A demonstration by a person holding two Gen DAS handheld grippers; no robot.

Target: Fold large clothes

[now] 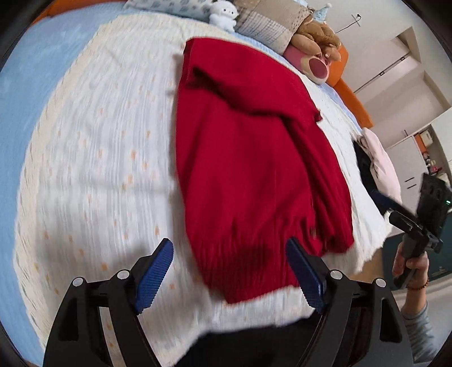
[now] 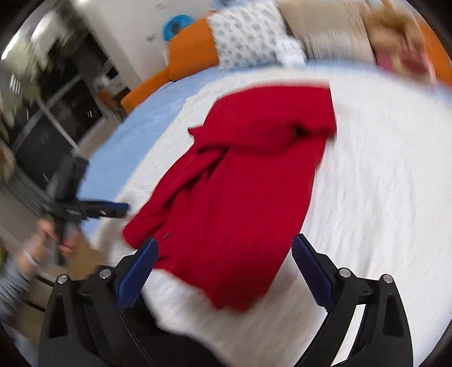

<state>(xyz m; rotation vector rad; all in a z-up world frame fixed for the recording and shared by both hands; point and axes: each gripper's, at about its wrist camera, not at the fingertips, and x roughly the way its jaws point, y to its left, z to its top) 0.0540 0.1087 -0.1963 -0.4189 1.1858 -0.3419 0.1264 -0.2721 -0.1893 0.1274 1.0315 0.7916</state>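
- I see the red sweater (image 1: 254, 158) lying partly folded on the white blanket (image 1: 99, 155) that covers the bed (image 1: 25, 70), its sleeves laid inward over the body.
- My left hand-held gripper (image 1: 229, 255) hangs above the sweater's hem edge, its blue pads (image 1: 154, 278) spread apart and gripping nothing.
- My right hand-held gripper (image 2: 224, 254) sits over the same hem end of the sweater, fingers apart and empty too.
- Beyond the sweater's far end, pillows (image 1: 265, 25) and a white plush toy (image 1: 223, 14) line the head of the bed.
- A brown and pink plush (image 1: 316, 48) lies beside the pillows.
- Both views are motion-blurred, so fine fabric detail is unclear.
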